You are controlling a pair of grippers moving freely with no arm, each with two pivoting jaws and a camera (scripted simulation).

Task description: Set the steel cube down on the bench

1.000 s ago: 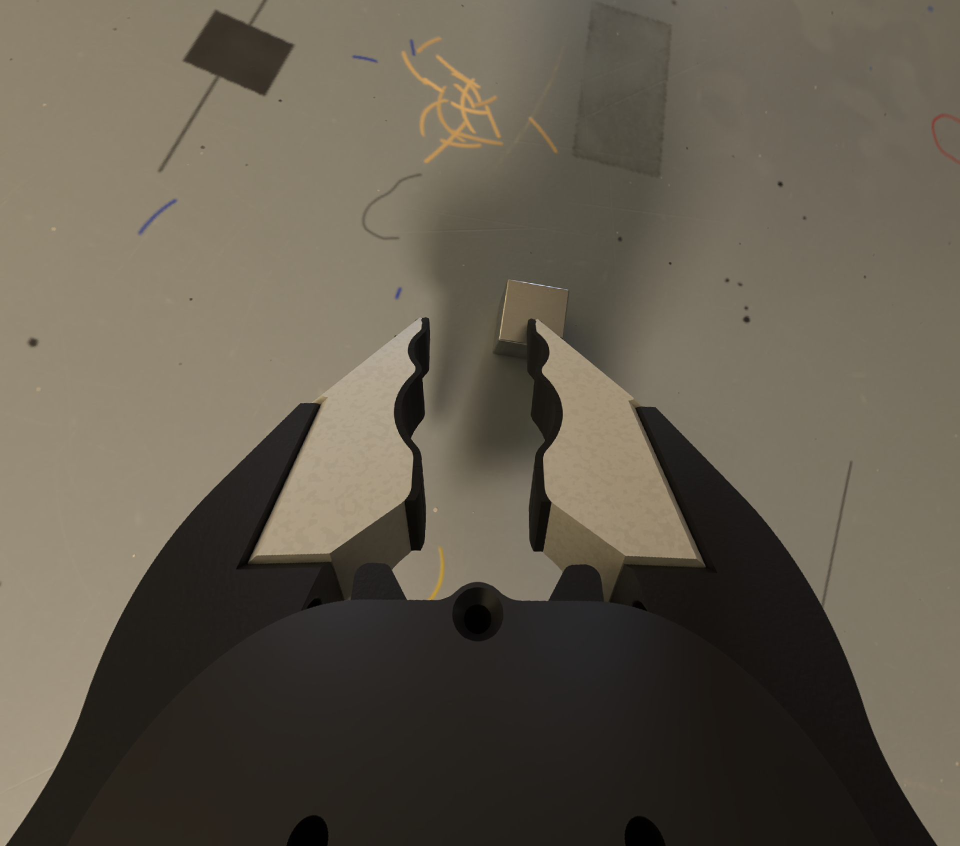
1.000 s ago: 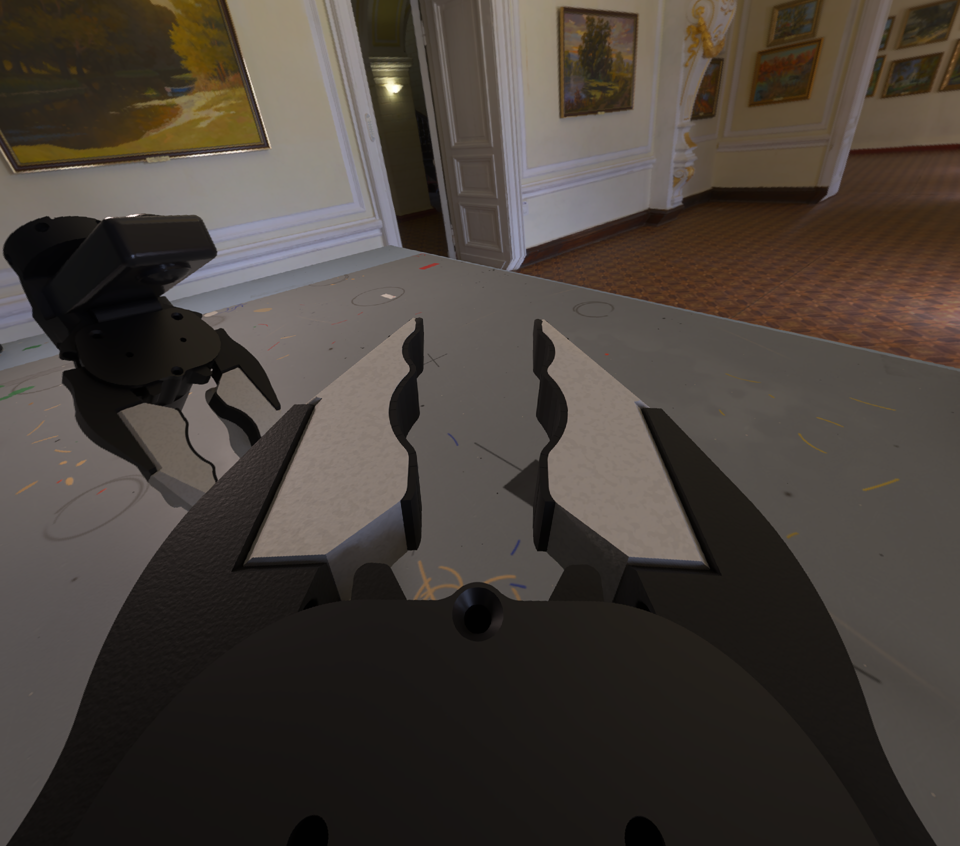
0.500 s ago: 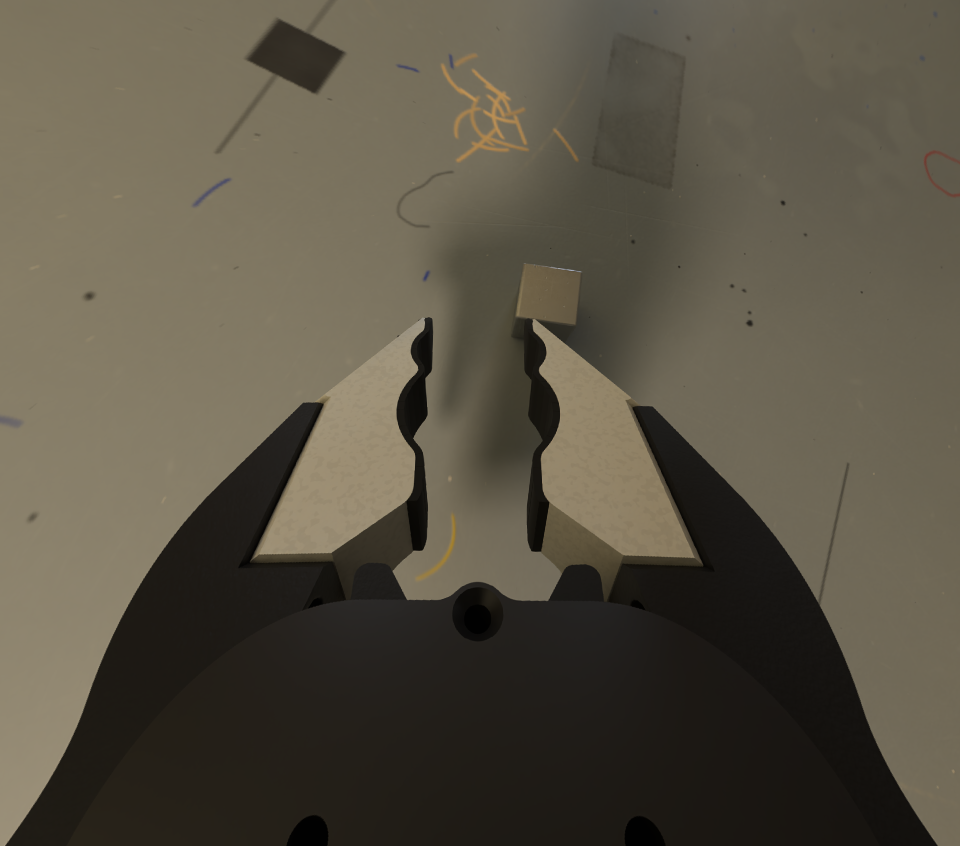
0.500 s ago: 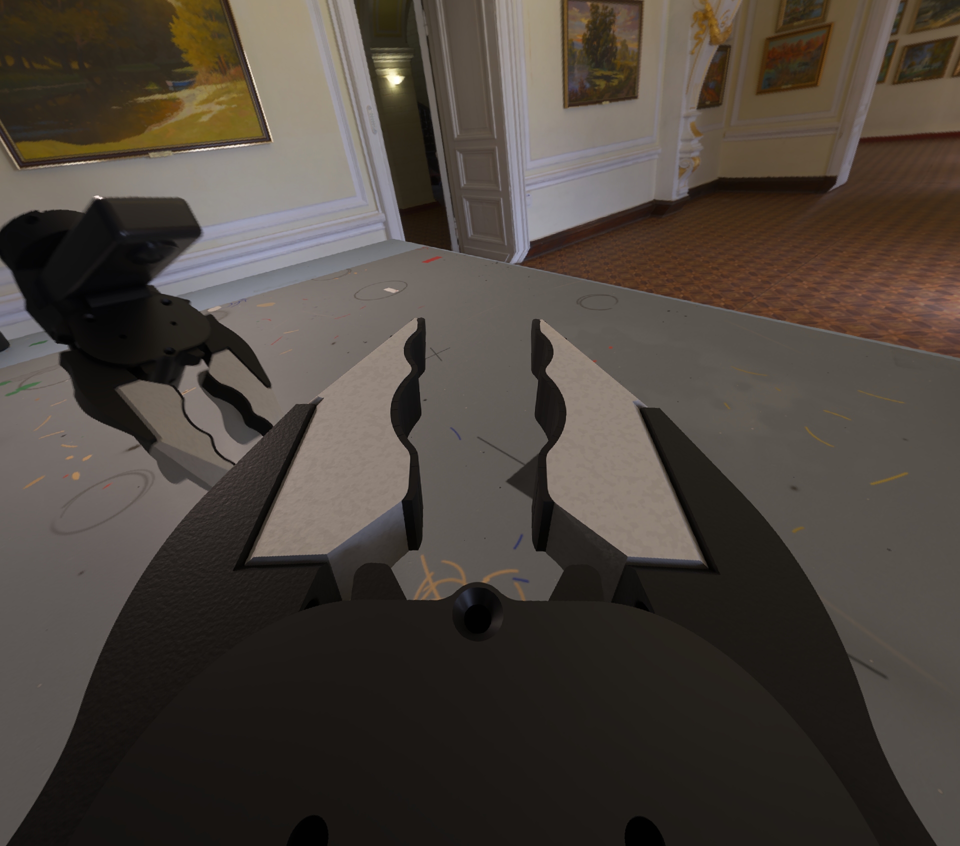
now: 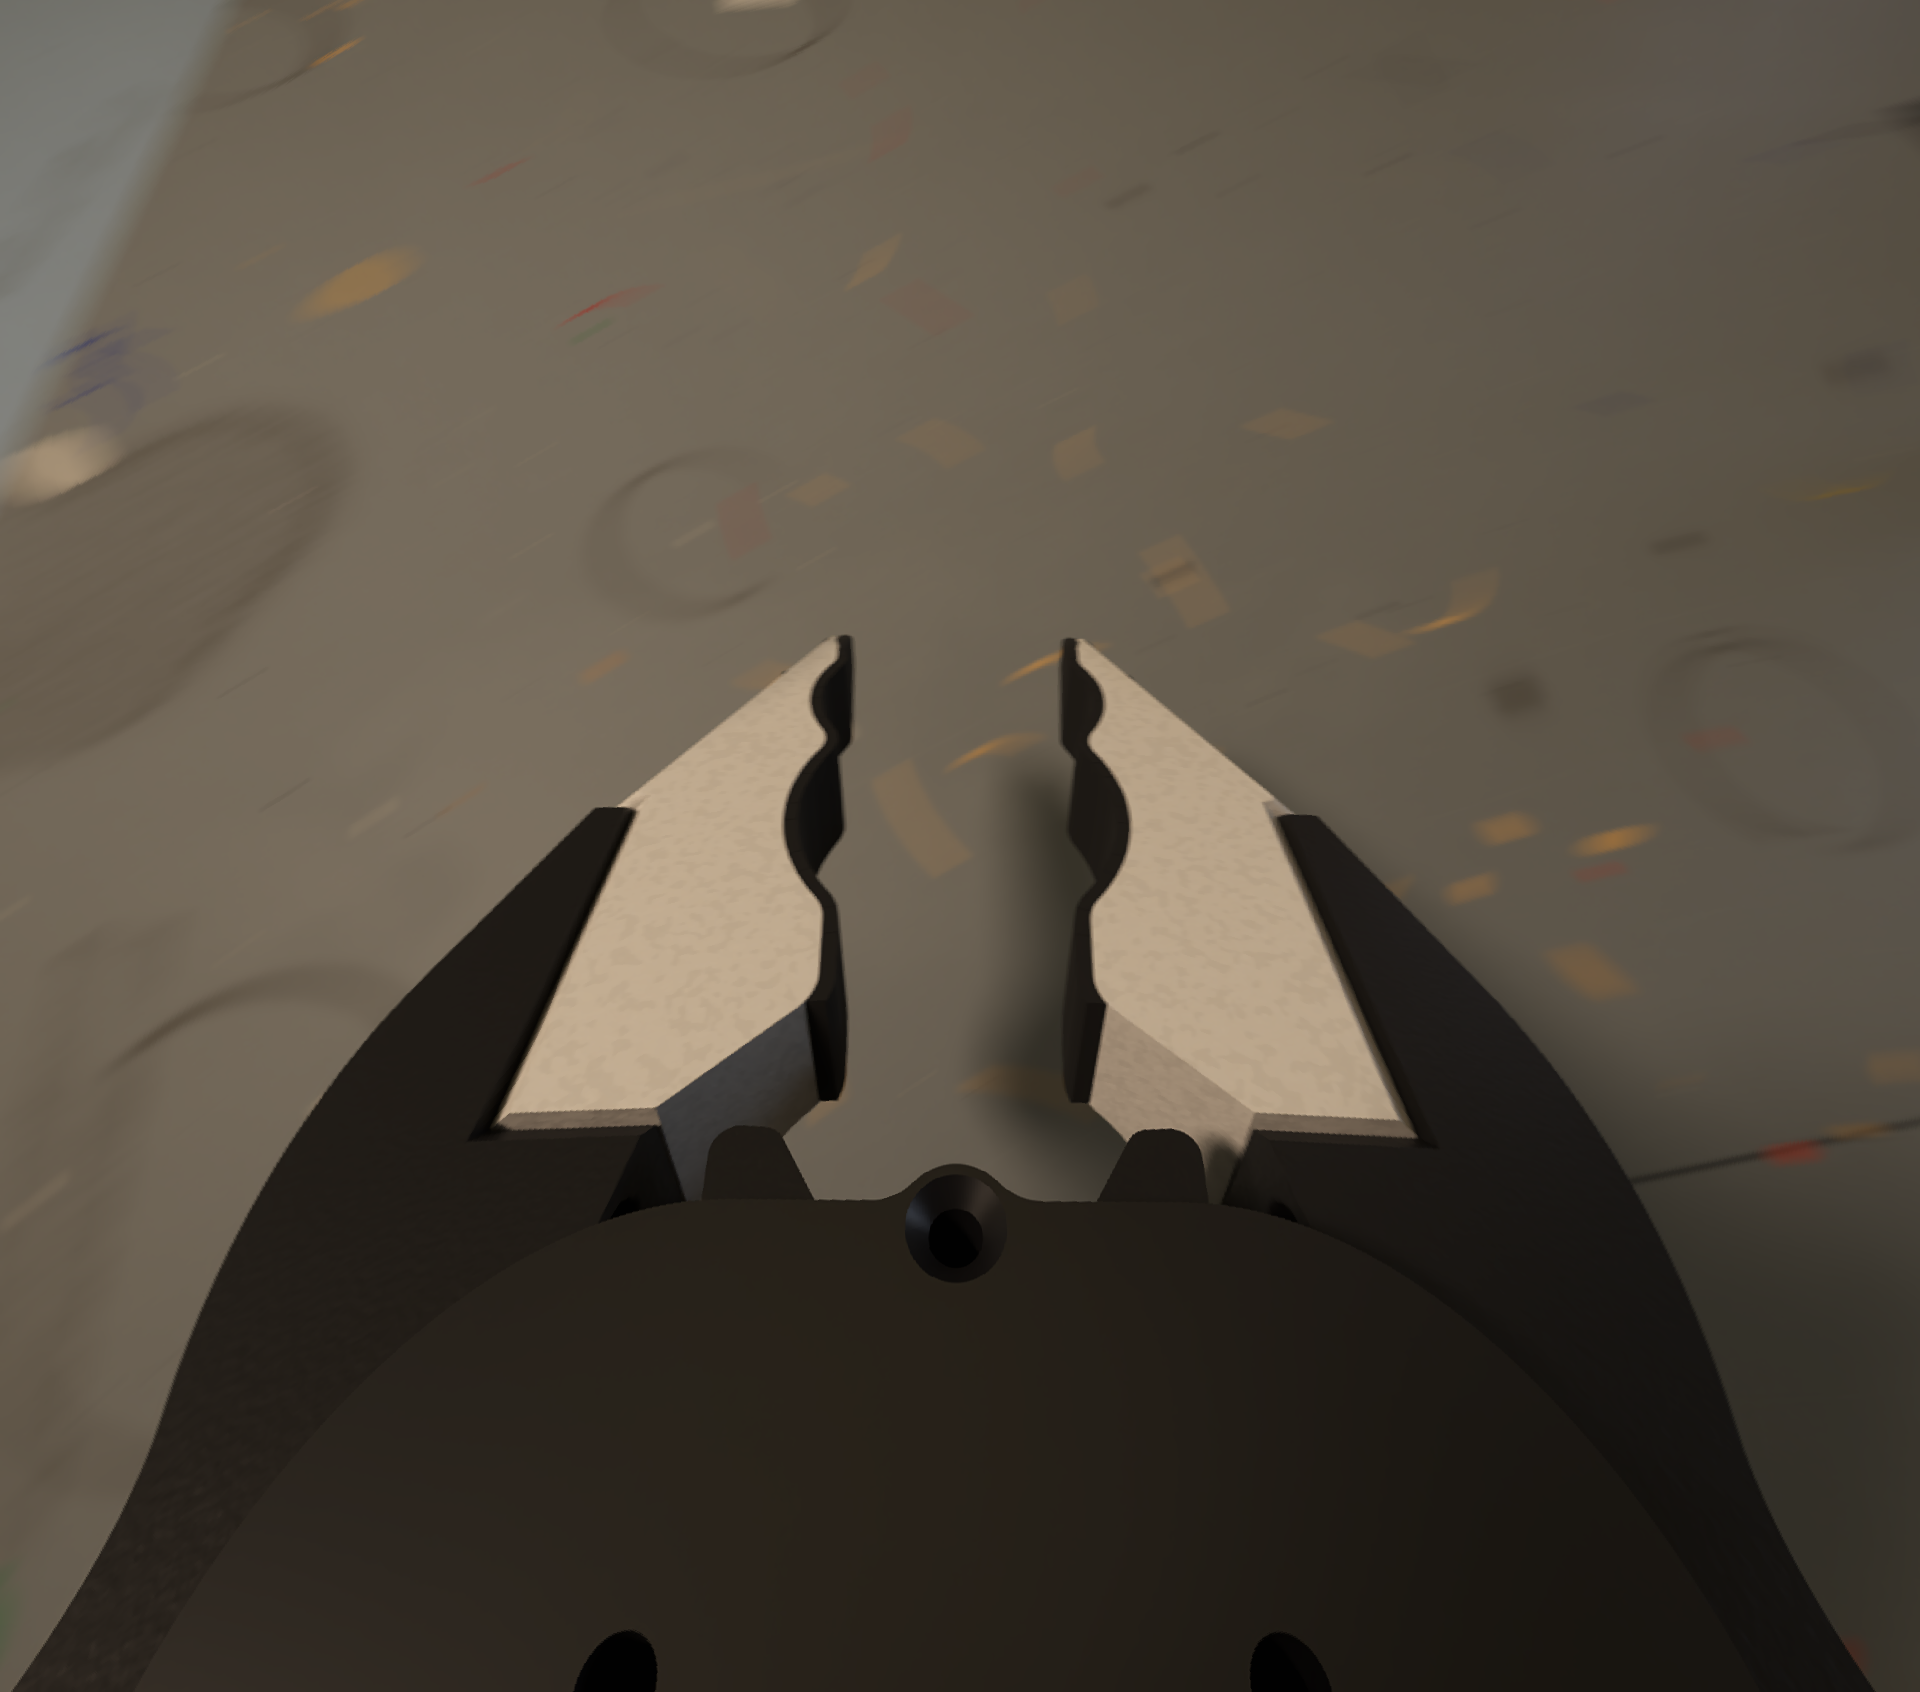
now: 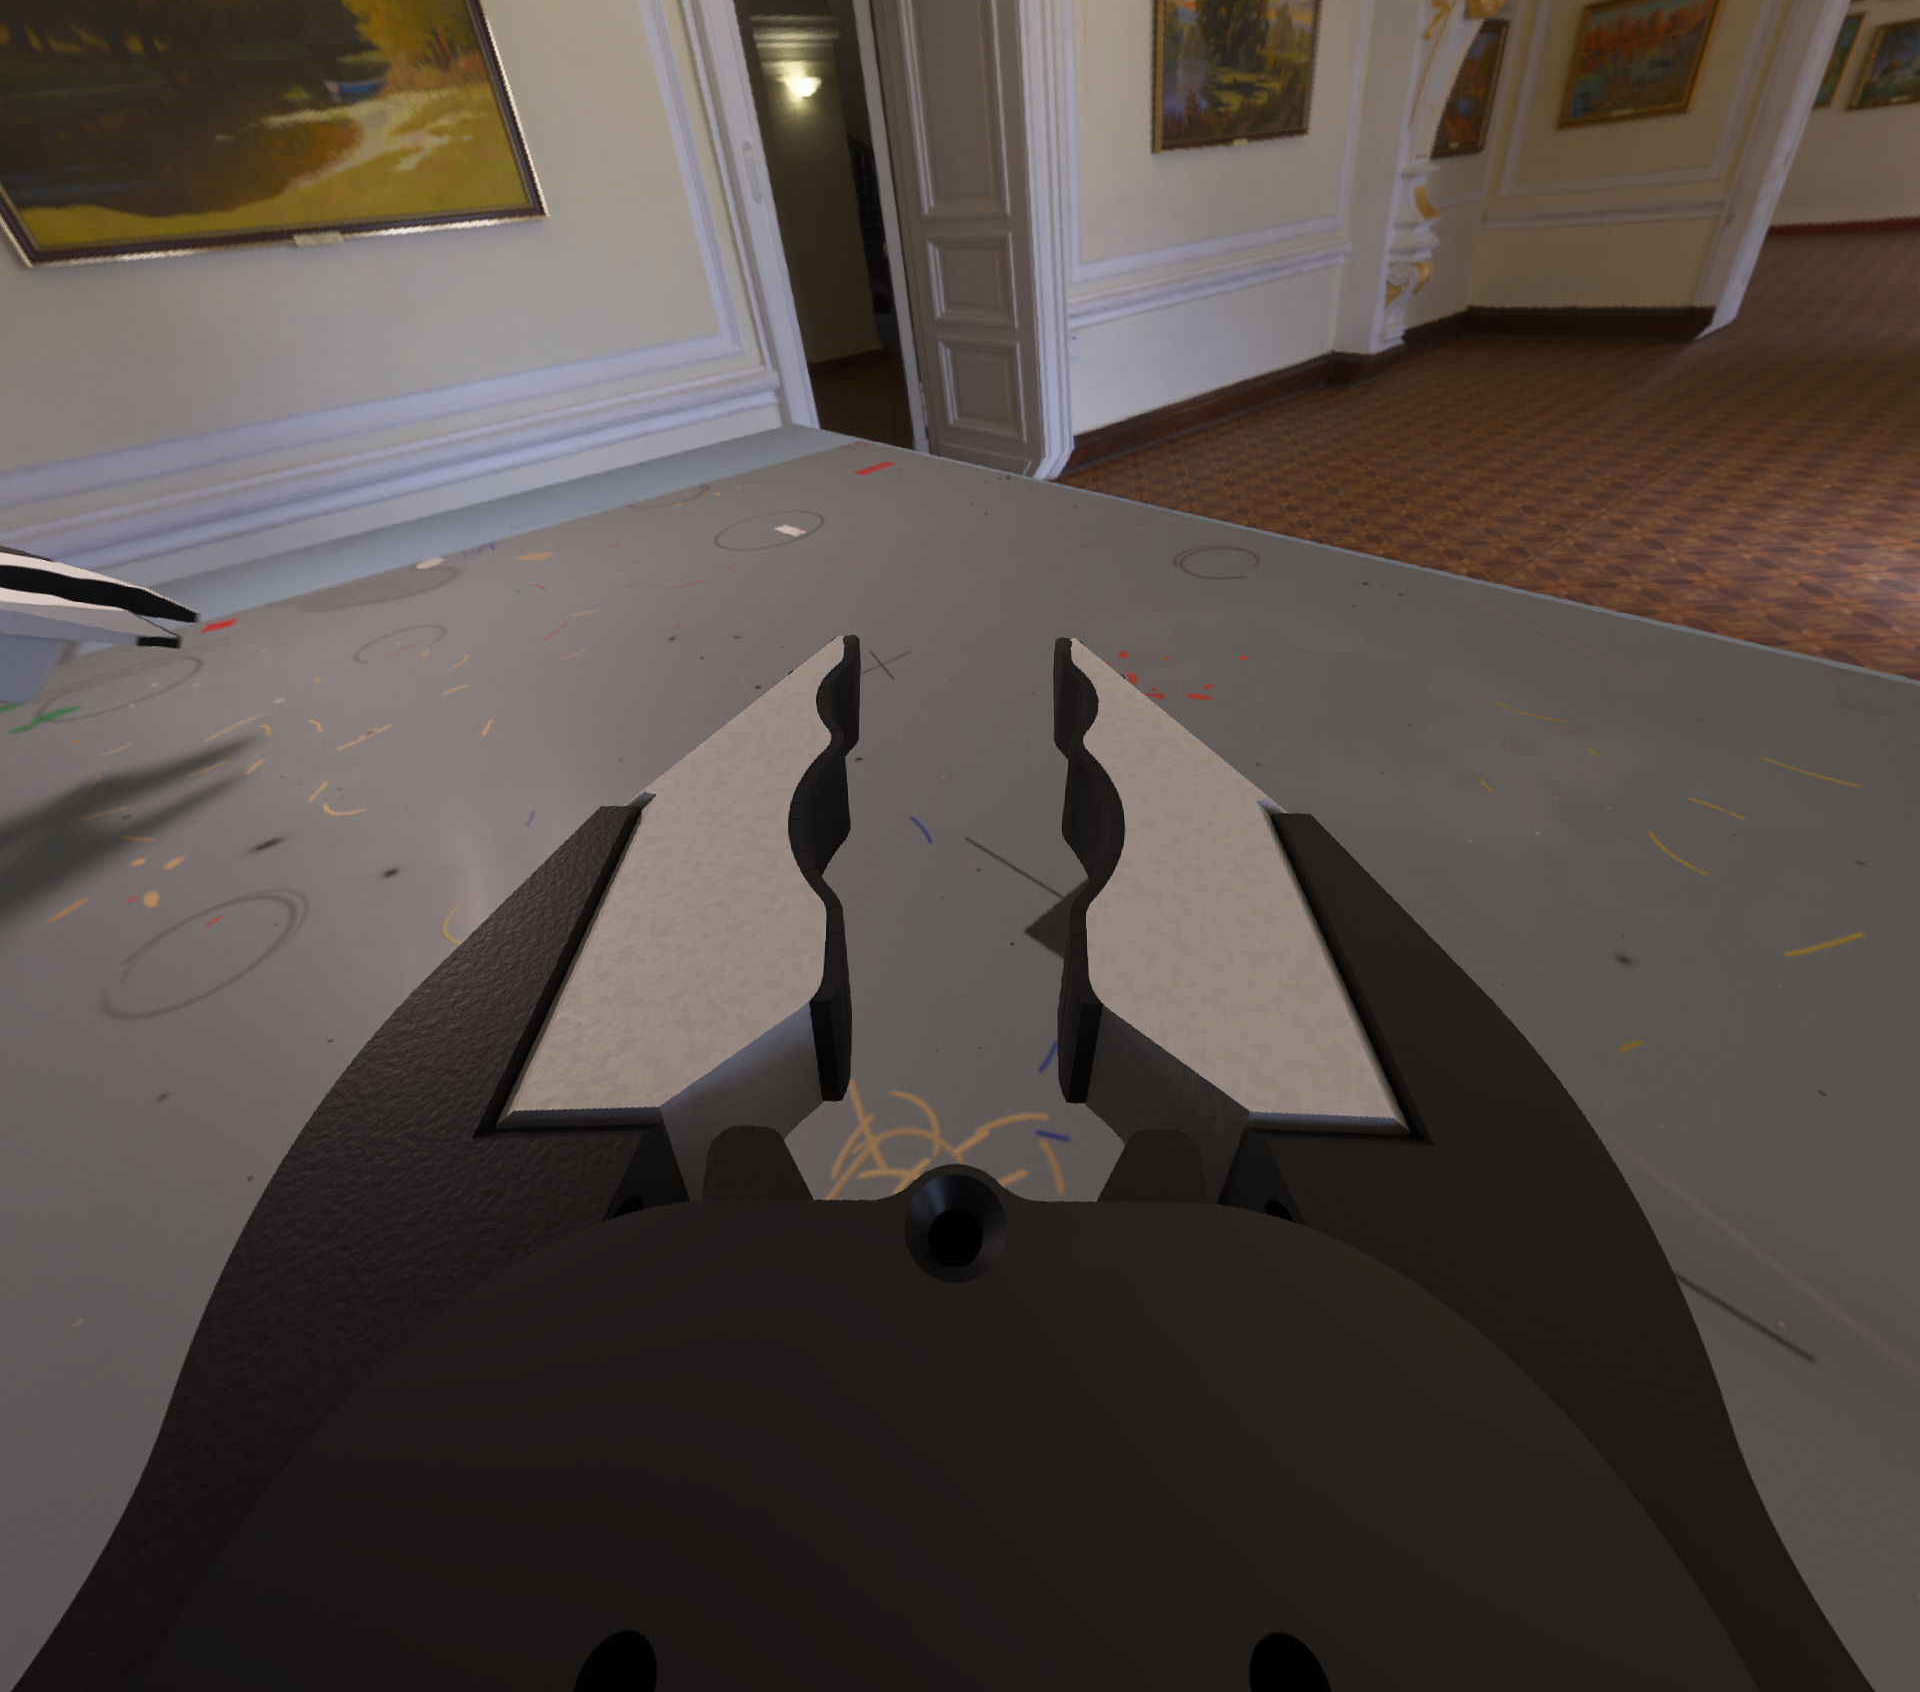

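The steel cube shows in neither view. My left gripper [image 5: 956, 650] is open and empty, and looks low across the grey bench [image 5: 1351, 292], which is blurred. My right gripper [image 6: 956, 650] is open and empty above the bench [image 6: 1403, 759], which is marked with coloured scribbles and rings. At the far left edge of the right wrist view only the left gripper's fingers [image 6: 73, 619] show, above the bench.
The bench's far edge [image 6: 1455, 598] runs across the right wrist view, with parquet floor [image 6: 1558, 447] beyond it. Behind stand a wall with framed paintings [image 6: 239, 32] and an open doorway [image 6: 810, 136].
The left gripper has swung away from the cube, which lay just past its right fingertip and is now out of view. In the right wrist view it has slid left, almost out of frame.
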